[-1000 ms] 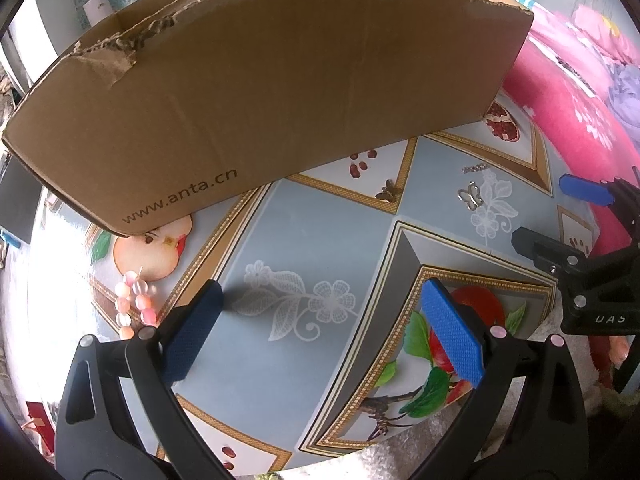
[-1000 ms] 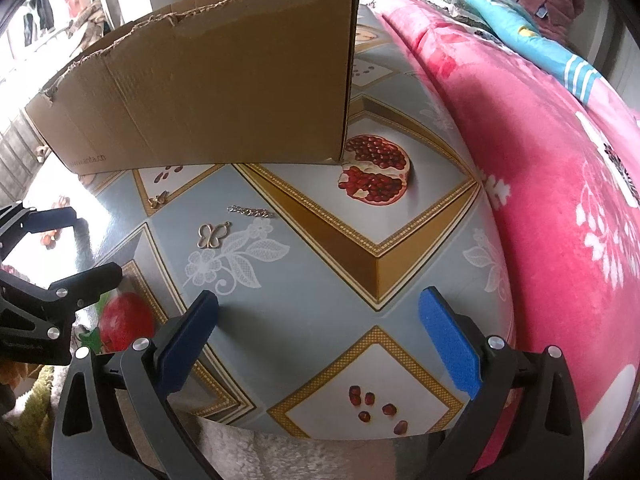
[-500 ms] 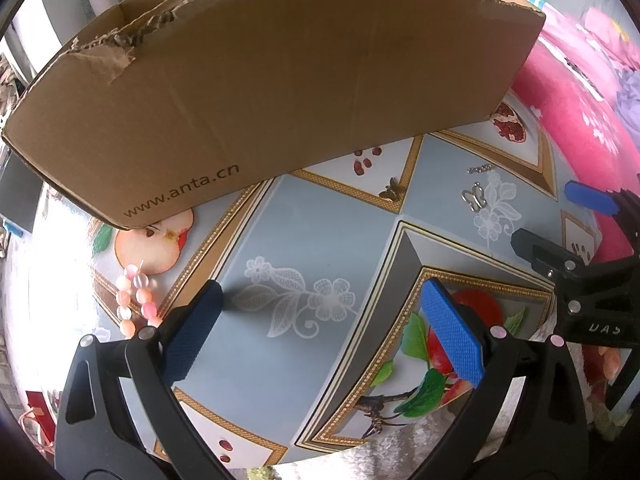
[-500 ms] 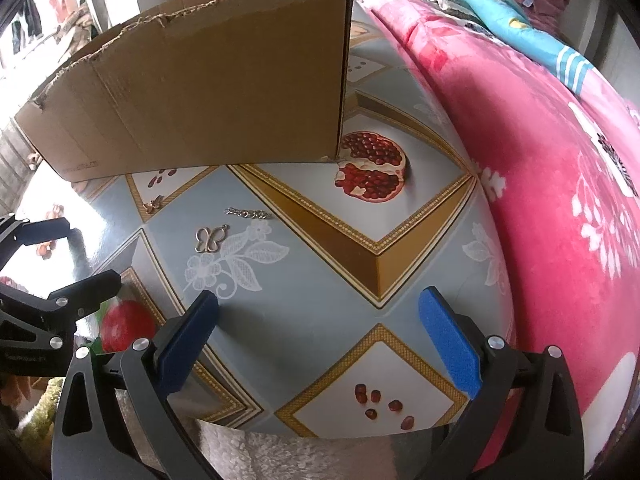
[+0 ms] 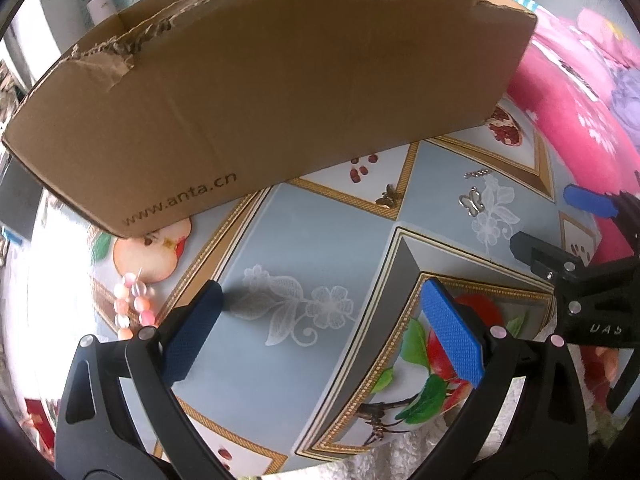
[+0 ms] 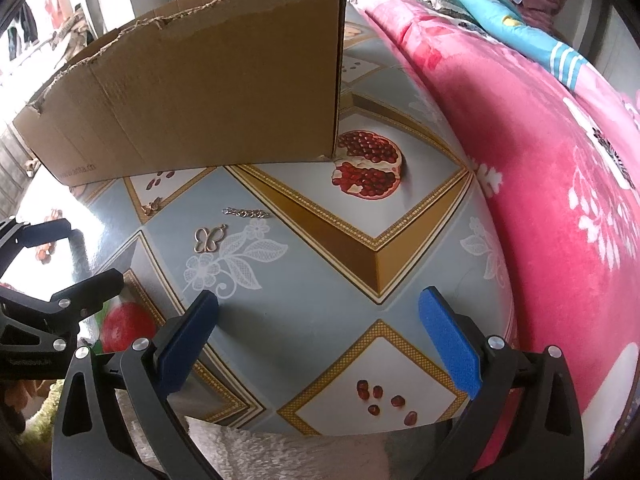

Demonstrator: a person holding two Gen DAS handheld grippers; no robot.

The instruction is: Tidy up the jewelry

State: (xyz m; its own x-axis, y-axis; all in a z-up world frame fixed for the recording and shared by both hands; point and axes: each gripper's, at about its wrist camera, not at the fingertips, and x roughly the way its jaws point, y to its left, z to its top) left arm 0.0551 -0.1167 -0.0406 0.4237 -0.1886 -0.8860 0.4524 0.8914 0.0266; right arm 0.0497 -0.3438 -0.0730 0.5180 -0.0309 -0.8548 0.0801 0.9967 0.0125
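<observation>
Both grippers spread apart, holding nothing. Butterfly pendant (image 6: 209, 238) and chain piece (image 6: 246, 213) lie on the bench (image 6: 320, 280), ahead-left of right gripper (image 6: 320, 332), ahead-right of left gripper (image 5: 320, 328).

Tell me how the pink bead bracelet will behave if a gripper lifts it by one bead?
The bead bracelet looks like separate round beads on a string, so it will probably hang limp. The smooth beads may slip between flat pads. It is small, so likely light.
</observation>
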